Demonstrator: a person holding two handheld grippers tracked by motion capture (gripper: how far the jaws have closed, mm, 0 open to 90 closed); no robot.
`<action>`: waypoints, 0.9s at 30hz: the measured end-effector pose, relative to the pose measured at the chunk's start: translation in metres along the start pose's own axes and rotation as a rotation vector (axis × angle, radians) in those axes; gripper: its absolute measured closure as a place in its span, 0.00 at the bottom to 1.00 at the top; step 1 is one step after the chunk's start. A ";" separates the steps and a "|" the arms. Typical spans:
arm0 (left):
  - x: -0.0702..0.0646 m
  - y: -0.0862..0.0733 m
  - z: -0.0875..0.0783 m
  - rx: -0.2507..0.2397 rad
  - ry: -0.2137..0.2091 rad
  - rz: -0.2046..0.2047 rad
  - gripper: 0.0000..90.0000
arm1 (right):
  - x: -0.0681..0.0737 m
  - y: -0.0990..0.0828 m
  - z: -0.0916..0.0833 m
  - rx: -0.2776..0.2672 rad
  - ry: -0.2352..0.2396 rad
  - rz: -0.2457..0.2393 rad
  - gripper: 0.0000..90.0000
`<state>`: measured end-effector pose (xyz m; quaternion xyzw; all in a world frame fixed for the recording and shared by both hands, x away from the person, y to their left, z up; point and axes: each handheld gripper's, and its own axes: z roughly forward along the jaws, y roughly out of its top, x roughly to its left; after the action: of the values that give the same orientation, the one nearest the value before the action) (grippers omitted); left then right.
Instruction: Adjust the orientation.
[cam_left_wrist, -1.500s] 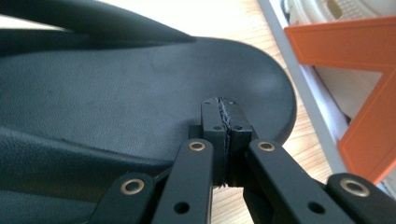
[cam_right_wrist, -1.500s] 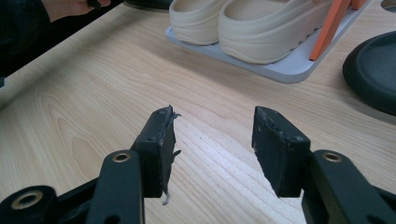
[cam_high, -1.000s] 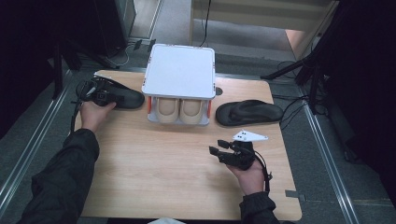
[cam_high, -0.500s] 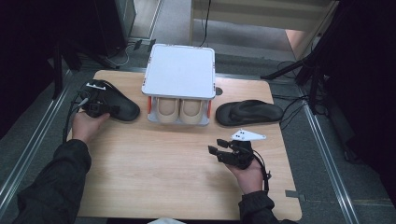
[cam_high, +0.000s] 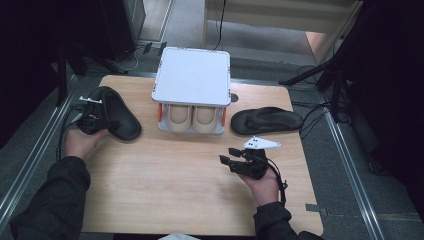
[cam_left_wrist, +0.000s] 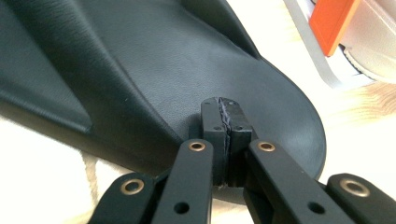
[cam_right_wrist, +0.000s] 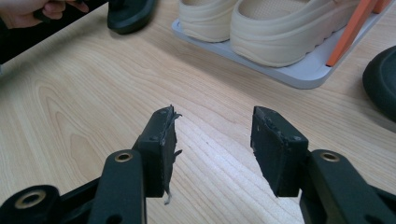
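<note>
Black slipper (cam_left_wrist: 154, 70) cut off; left gripper (cam_high: 90, 119) jaws pressed together, seemingly pinching its edge; right gripper (cam_right_wrist: 212, 135) jaws spread.

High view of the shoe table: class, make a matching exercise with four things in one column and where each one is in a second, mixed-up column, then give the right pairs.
Things:
1. Left black sandal
2. Right black sandal
3. Cream shoes
4. Right claw

Places:
A. Under the white rack
B. Open above bare wood
C. At the left claw
D. Alone, right of the rack

Pairs: 1-C, 2-D, 3-A, 4-B
</note>
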<state>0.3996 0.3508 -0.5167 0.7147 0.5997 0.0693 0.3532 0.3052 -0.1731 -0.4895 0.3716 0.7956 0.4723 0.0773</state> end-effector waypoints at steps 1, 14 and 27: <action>0.000 -0.001 -0.001 -0.002 -0.001 0.001 1.00 | 0.000 0.000 0.000 0.000 -0.001 -0.004 0.57; -0.003 0.015 -0.024 -0.058 0.000 -0.008 0.75 | 0.001 0.000 0.002 0.014 -0.002 -0.012 0.58; 0.030 0.040 -0.021 -0.094 0.093 -0.070 0.60 | 0.003 -0.002 -0.001 0.018 -0.017 -0.025 0.58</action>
<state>0.4286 0.3856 -0.4872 0.6719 0.6362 0.1185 0.3603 0.3016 -0.1720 -0.4896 0.3665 0.8036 0.4608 0.0866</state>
